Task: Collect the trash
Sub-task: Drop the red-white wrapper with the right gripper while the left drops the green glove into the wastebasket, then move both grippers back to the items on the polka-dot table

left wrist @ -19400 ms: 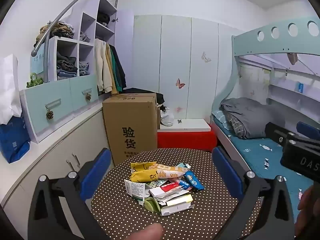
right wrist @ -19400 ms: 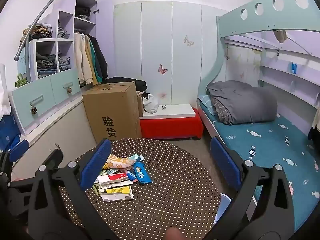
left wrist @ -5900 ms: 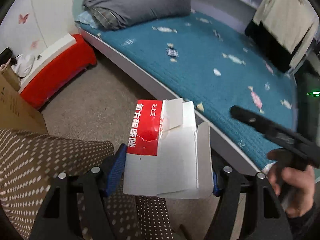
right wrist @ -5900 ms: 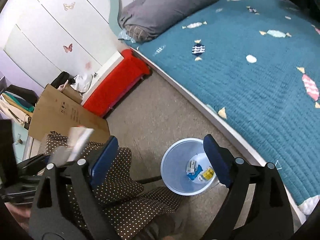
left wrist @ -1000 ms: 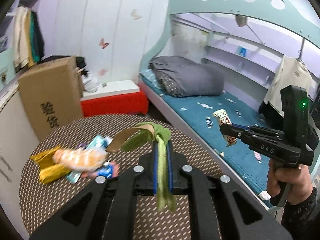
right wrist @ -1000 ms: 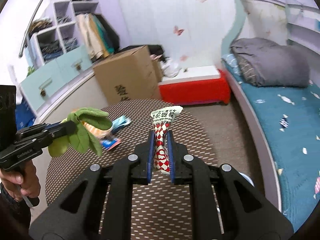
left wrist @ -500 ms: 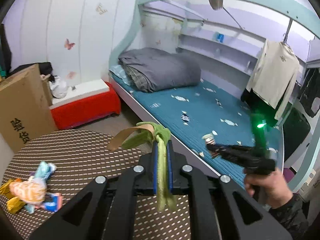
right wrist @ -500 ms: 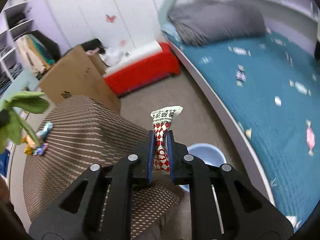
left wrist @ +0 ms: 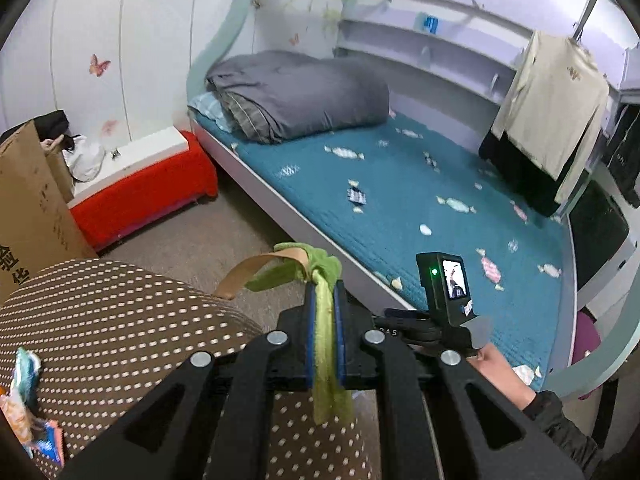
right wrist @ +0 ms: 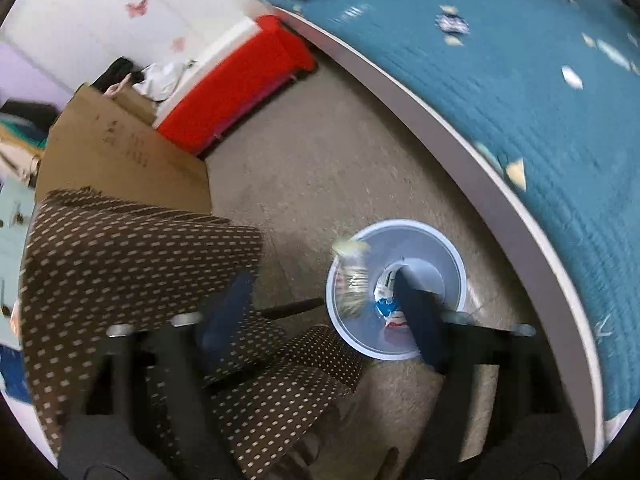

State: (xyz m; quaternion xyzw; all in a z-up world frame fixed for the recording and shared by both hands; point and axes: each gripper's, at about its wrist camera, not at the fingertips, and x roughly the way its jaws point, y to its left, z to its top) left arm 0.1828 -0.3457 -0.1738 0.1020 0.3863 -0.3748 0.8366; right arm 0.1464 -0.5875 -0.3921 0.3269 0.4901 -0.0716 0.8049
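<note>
The left gripper (left wrist: pixel 323 300) is close to us, and its two blue pads are squeezed tight on a green peel (left wrist: pixel 325 344). The peel hangs down below the pads and curls over the top, where a brown strip of it sticks out to the left. Under this gripper is the round table with the brown dotted cloth (left wrist: pixel 104 320). At the far left edge of the table lie a few snack wrappers (left wrist: pixel 24 404), partly cut off by the edge of the picture.

Just past the left gripper, a hand (left wrist: pixel 500 368) in a dark sleeve holds the other tool, with a small screen and a green light on it.

The right gripper (right wrist: pixel 320 312) points down at the floor. Its jaws have just been opening and now stand wide apart, with nothing pressed between them. A blurry wrapper (right wrist: pixel 352 272) is in the air over the left rim of the pale blue bin (right wrist: pixel 452 256). The bin stands on the carpet, just beside the hanging edge of the tablecloth and near the bed. Some trash (right wrist: pixel 386 300) already lies at the bottom of the bin.

Farther off are the bed with the teal cover (left wrist: pixel 420 200), a grey blanket (left wrist: pixel 296 92), a red bench (left wrist: pixel 148 196) and a cardboard box (left wrist: pixel 28 208)
</note>
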